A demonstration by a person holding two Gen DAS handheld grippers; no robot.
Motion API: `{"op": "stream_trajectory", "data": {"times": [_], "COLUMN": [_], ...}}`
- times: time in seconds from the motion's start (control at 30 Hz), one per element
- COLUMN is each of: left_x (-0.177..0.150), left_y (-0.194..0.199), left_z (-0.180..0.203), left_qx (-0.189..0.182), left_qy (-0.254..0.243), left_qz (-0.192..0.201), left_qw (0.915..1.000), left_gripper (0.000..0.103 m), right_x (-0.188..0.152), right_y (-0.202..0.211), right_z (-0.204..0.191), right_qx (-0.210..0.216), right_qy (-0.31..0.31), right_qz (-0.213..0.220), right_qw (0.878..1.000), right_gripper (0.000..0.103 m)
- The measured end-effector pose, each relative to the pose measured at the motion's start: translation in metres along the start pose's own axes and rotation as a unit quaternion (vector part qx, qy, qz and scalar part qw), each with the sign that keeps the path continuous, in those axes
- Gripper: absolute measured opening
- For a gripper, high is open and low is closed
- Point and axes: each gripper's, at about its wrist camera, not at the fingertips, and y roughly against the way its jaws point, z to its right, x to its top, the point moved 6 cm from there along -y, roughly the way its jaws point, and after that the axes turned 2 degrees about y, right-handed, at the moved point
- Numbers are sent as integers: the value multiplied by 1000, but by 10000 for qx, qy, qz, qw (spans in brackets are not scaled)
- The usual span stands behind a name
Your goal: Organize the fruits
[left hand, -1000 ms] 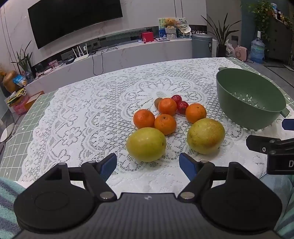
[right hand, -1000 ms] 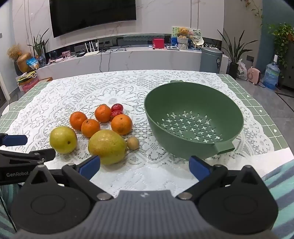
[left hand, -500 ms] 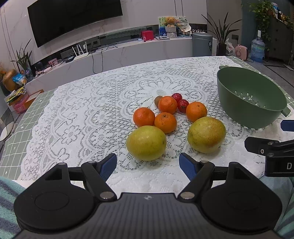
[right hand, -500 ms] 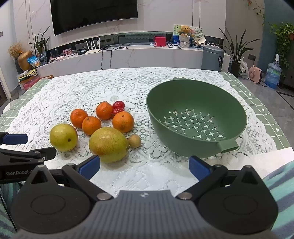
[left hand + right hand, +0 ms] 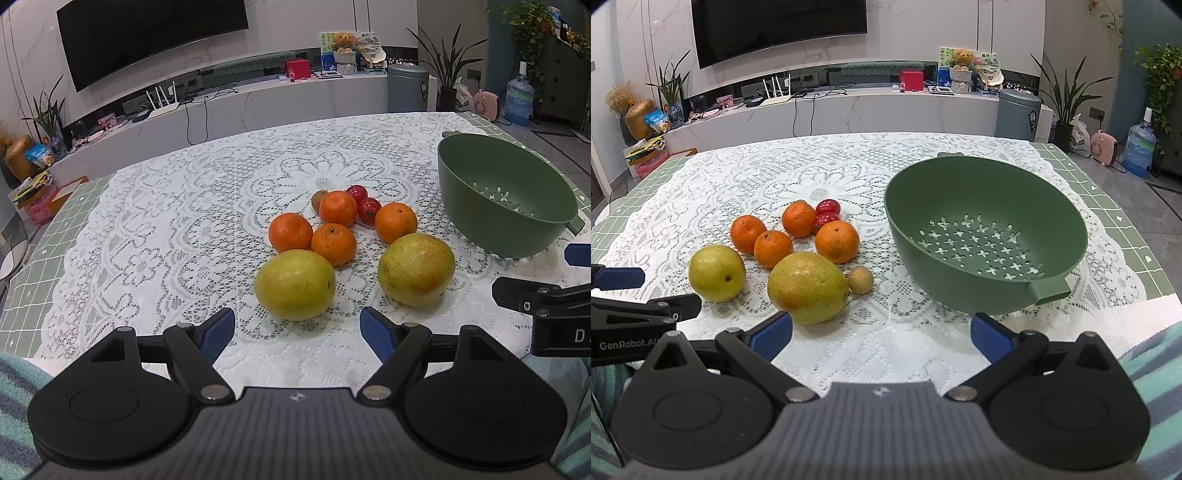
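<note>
"GenRobot.A", cut off there, was printed on the left claw (image 5: 646, 291); both it and the right claw (image 5: 881, 332) stood spread and empty. The fruits lay loose on the lace-covered surface (image 5: 701, 192) left of the perforated green colander (image 5: 986, 236): smooth pears (image 5: 807, 288), dimpled oranges (image 5: 836, 242), glossy tomatoes (image 5: 827, 206).

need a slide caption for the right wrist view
Open right gripper hovers before two pears, four oranges and an empty green colander on a lace tablecloth.
</note>
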Motion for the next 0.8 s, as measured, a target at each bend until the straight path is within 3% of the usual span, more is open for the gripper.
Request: {"op": "stream_trajectory", "data": {"times": [0.8], "left_x": [0], "left_y": [0], "left_z": [-1], "left_qx": [-11], "left_qy": [44], "left_qz": [-33], "left_qw": [10000], "left_gripper": [91], "right_x": [-2], "right_y": [-2], "right_z": [0], "right_qx": [-2], "right_qy": [-5], "right_qz": [-35], "right_qw": [10000], "right_gripper": [99]}}
